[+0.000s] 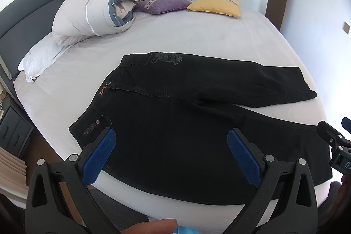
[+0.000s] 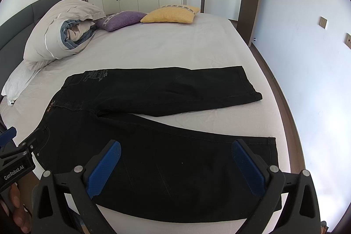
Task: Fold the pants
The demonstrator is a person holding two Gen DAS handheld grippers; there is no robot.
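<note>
— Biggest first?
— Bed (image 2: 175, 45), dressed in a pale sheet, grey padded headboard (image 1: 24, 6) along the left.

— Then?
— Black jeans (image 2: 153, 157), spread flat across the near half of the mattress, unfolded. Waistband to the left, legs forked out to the right (far leg angled away, a wedge of sheet bare between the two). Near leg run right along the bed's front edge.

— Bedding?
— Rolled duvet (image 2: 63, 32) heaped by the headboard, atop a white pillow (image 2: 17, 82). Just beside it a purple cushion (image 2: 120, 20), touched by a yellow cushion (image 2: 171, 14), both at the far edge.

— Left gripper?
— Left gripper (image 1: 171, 146) spread wide over the hip end of the jeans, nothing between the blue pads (image 1: 98, 159). Touching the cloth or poised above it: cannot tell.

— Right gripper?
— Right gripper (image 2: 175, 163) splayed just as wide over the near leg, toward the hem, likewise gripping nothing.

— Smaller still?
— Orange lettering on the waistband label (image 1: 103, 88), pale print (image 1: 166, 58) on the far hip.
</note>
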